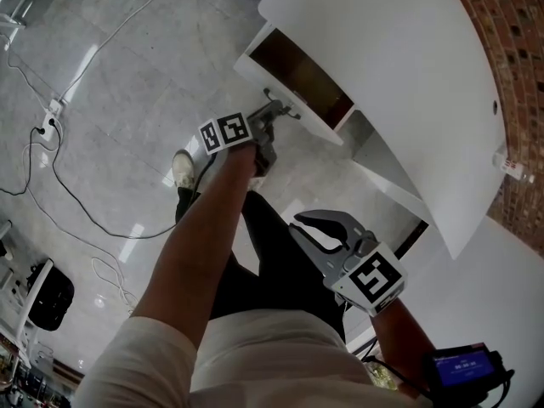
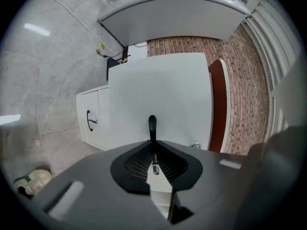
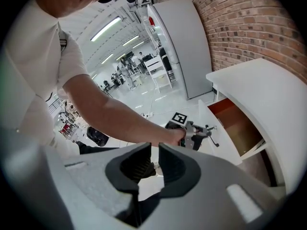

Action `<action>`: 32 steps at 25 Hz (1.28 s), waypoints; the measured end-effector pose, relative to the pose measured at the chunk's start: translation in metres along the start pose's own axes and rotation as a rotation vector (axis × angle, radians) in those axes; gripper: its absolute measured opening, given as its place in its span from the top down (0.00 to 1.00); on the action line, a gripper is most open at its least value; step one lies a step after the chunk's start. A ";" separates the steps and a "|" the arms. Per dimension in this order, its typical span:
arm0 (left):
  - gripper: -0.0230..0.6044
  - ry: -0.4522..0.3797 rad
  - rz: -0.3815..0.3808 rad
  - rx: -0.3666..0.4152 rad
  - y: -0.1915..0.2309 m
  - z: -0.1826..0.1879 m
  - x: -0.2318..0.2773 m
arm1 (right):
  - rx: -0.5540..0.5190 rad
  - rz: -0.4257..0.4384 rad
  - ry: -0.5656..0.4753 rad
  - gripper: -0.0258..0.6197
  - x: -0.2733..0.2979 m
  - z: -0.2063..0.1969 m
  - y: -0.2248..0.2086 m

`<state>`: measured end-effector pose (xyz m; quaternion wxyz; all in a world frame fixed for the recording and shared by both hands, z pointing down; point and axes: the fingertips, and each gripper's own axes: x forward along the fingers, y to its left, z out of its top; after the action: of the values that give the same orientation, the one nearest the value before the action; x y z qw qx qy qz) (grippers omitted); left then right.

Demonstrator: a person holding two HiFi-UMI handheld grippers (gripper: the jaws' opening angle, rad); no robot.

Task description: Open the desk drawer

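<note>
The white desk (image 1: pixel 399 66) has its top drawer (image 1: pixel 289 100) pulled out, and the brown inside (image 1: pixel 302 75) shows. My left gripper (image 1: pixel 270 124) is shut on the drawer's black handle (image 1: pixel 285 109). In the left gripper view the jaws (image 2: pixel 152 145) are closed around the handle (image 2: pixel 152 123), which sticks out past them against the white drawer front (image 2: pixel 158 90). My right gripper (image 1: pixel 313 224) hangs shut and empty near my lap, away from the desk. The right gripper view shows its jaws (image 3: pixel 154 153) nearly touching, with the left gripper (image 3: pixel 194 137) at the open drawer (image 3: pixel 235 123) beyond.
A lower cabinet door with a black handle (image 2: pixel 89 120) sits left of the drawer. Cables (image 1: pixel 68 185) and a power strip (image 1: pixel 49 117) lie on the tiled floor. My shoe (image 1: pixel 183 168) is below the drawer. A brick wall (image 1: pixel 510 49) runs behind the desk.
</note>
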<state>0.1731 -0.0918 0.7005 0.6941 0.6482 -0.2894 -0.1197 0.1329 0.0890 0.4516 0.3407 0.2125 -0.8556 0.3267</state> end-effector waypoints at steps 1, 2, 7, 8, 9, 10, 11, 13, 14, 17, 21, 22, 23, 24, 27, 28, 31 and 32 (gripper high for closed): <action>0.91 0.009 0.000 0.005 0.000 0.001 -0.006 | 0.000 -0.006 0.001 0.91 0.003 0.002 0.006; 0.90 0.023 0.005 0.013 0.002 0.000 -0.012 | 0.001 -0.011 0.002 0.91 0.005 0.003 0.011; 0.82 0.083 0.039 0.048 0.010 -0.010 -0.043 | 0.009 -0.036 0.000 0.91 0.011 0.008 0.033; 0.82 0.087 0.044 0.050 0.011 -0.010 -0.048 | 0.009 -0.039 0.000 0.91 0.012 0.009 0.035; 0.82 0.089 0.049 0.051 0.011 -0.010 -0.054 | 0.007 -0.041 -0.003 0.91 0.012 0.012 0.037; 0.82 0.090 0.053 0.052 0.011 -0.009 -0.060 | 0.006 -0.041 -0.005 0.91 0.012 0.014 0.039; 0.82 0.092 0.057 0.054 0.010 -0.009 -0.067 | 0.004 -0.042 -0.008 0.91 0.013 0.016 0.040; 0.82 0.099 0.068 0.063 0.009 -0.008 -0.083 | 0.001 -0.042 -0.011 0.91 0.015 0.021 0.044; 0.82 0.101 0.072 0.069 0.008 -0.006 -0.091 | -0.003 -0.042 -0.014 0.91 0.017 0.024 0.046; 0.83 0.102 0.059 0.077 -0.001 0.000 -0.115 | -0.012 -0.051 -0.027 0.91 0.022 0.035 0.051; 0.85 0.121 0.021 0.090 -0.029 0.008 -0.164 | -0.026 -0.069 -0.042 0.91 0.029 0.059 0.079; 0.86 0.127 0.013 0.090 -0.036 0.010 -0.176 | -0.032 -0.072 -0.042 0.91 0.030 0.065 0.086; 0.87 0.132 0.008 0.092 -0.043 0.013 -0.185 | -0.037 -0.074 -0.044 0.91 0.031 0.070 0.090; 0.89 0.136 0.007 0.097 -0.048 0.015 -0.193 | -0.040 -0.075 -0.048 0.91 0.033 0.075 0.091; 0.94 0.163 0.006 0.125 -0.060 0.021 -0.211 | -0.041 -0.080 -0.073 0.91 0.037 0.085 0.087; 0.95 0.176 0.006 0.140 -0.064 0.023 -0.216 | -0.045 -0.083 -0.082 0.91 0.038 0.088 0.086; 0.96 0.218 0.010 0.183 -0.076 0.027 -0.232 | -0.057 -0.088 -0.106 0.91 0.040 0.097 0.084; 0.96 0.228 0.010 0.190 -0.080 0.028 -0.238 | -0.058 -0.090 -0.113 0.91 0.040 0.098 0.084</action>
<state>-0.0171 0.0029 0.5642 0.6586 0.7189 -0.2220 -0.0138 0.0129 0.0726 0.3913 0.3122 0.2589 -0.8721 0.2736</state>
